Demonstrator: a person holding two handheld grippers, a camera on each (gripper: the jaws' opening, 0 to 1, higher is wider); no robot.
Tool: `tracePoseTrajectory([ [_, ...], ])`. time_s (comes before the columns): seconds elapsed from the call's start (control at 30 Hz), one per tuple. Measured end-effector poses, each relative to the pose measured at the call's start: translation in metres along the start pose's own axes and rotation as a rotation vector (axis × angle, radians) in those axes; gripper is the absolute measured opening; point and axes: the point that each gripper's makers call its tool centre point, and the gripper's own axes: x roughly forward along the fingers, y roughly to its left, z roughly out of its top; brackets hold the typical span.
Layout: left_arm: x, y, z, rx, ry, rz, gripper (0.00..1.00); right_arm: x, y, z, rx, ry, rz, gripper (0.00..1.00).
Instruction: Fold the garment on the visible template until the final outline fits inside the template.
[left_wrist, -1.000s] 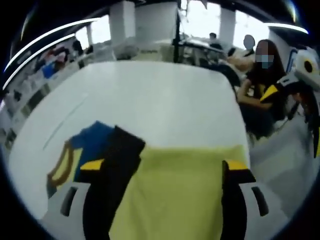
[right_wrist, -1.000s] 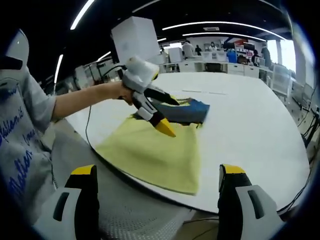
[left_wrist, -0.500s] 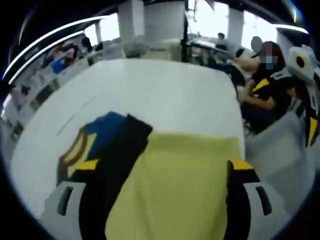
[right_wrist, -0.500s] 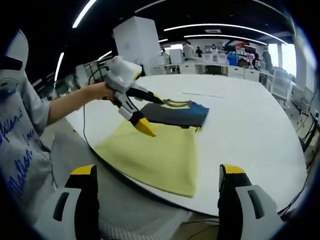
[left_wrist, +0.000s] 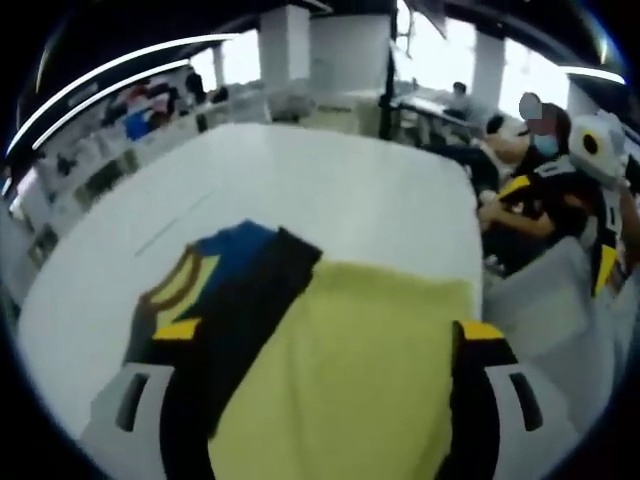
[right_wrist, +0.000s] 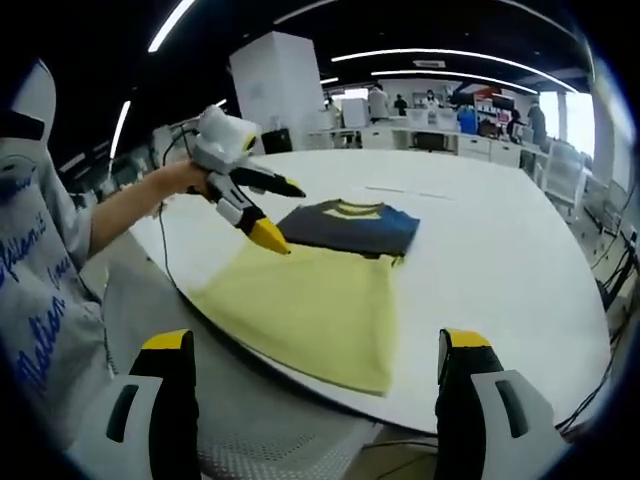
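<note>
The folded blue shirt (right_wrist: 350, 226) lies on the white tabletop (right_wrist: 500, 260), its near edge overlapping the yellow template (right_wrist: 310, 305). Both claws hang released and empty: left claw (right_wrist: 268, 210) above the template's left corner, right claw (right_wrist: 310, 400) off the near edge. Folding looks nearly done; next, the shirt likely needs shifting onto the template.

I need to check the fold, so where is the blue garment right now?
In the right gripper view the blue garment lies folded on the white table, at the far edge of the yellow template, just right of the left gripper.

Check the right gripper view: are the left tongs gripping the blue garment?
No. The left tongs hang open above the table, clear of the blue garment.
</note>
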Motion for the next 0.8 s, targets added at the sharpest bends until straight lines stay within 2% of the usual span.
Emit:
tracePoseTrajectory([
  [0.33, -0.017, 0.008, 0.009, -0.006, -0.053, 0.050, 0.95, -0.003, 0.002, 0.004, -0.021, 0.000, -0.008, 1.00],
  [0.8, -0.045, 0.009, 0.005, -0.022, -0.084, 0.083, 1.00, -0.003, 0.007, 0.009, -0.037, -0.004, -0.012, 1.00],
])
